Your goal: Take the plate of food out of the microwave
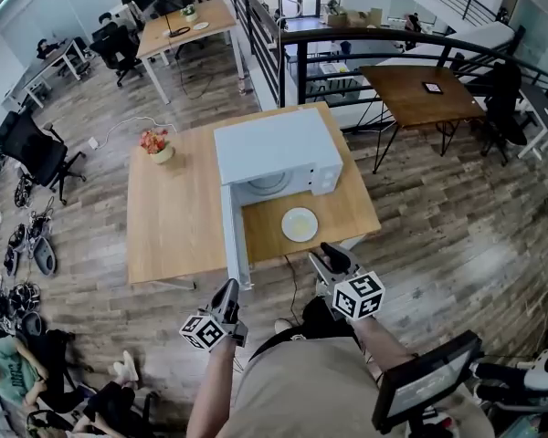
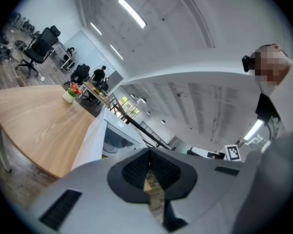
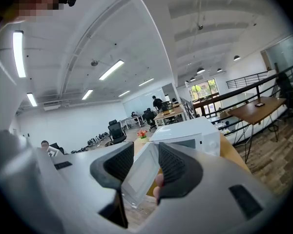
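Bright, even light — fisheye-warped edges

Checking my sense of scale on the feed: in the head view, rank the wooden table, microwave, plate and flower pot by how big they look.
Largest to smallest:
1. wooden table
2. microwave
3. plate and flower pot: they look about alike here, so I won't rank them.

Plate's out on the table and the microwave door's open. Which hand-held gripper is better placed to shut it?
Left, probably. The left hand-held gripper sits close to the free edge of the open door; the right hand-held gripper is across from it, by the plate.
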Available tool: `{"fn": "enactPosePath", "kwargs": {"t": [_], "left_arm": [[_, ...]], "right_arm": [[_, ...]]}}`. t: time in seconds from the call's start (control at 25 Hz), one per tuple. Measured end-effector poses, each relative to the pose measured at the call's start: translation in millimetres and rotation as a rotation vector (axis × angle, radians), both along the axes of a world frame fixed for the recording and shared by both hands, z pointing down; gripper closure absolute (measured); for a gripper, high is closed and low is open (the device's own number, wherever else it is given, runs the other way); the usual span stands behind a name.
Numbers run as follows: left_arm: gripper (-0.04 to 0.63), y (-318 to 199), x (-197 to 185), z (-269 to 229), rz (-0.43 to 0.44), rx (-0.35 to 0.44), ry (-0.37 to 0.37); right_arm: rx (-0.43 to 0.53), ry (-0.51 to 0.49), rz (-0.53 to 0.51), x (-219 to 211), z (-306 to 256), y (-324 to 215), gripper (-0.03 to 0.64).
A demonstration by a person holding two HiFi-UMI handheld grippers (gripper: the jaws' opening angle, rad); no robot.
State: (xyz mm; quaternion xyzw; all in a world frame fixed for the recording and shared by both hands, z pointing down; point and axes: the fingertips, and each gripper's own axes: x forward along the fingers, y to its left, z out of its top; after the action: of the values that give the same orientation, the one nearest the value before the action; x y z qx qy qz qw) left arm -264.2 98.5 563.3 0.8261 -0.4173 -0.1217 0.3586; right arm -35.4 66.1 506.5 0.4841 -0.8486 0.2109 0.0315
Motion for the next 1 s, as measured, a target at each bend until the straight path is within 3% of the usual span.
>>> {"fn": "enactPosePath", "kwargs": {"t": [0.28,0.6,0.8,1.0], "left_arm": [[0.592,1.4,-31.6,-21.4,-0.066,0.029,0.064],[0.592,-8.1,-69.2,-38.2,-0.221,0.079,0.086],[0.592,-15.2,-80.1,-47.4,-0.293,0.105,0.088],[0.592,-47.0,-69.9,-45.0,-0.328,0.092,0.091]], "right_arm": [[0.012,-0.034,-0.170,-74.8,-16.2,-16.6,0.453],[0.052,-0.067,-0.373,-147.2,-28.9,-43.4,0.453],[0.068,-0.073,-0.458,-168.3,-34.5,-61.8,0.453],[0.060,-0.077,-0.496,-157.7,-35.6,-93.7,0.453]]}}
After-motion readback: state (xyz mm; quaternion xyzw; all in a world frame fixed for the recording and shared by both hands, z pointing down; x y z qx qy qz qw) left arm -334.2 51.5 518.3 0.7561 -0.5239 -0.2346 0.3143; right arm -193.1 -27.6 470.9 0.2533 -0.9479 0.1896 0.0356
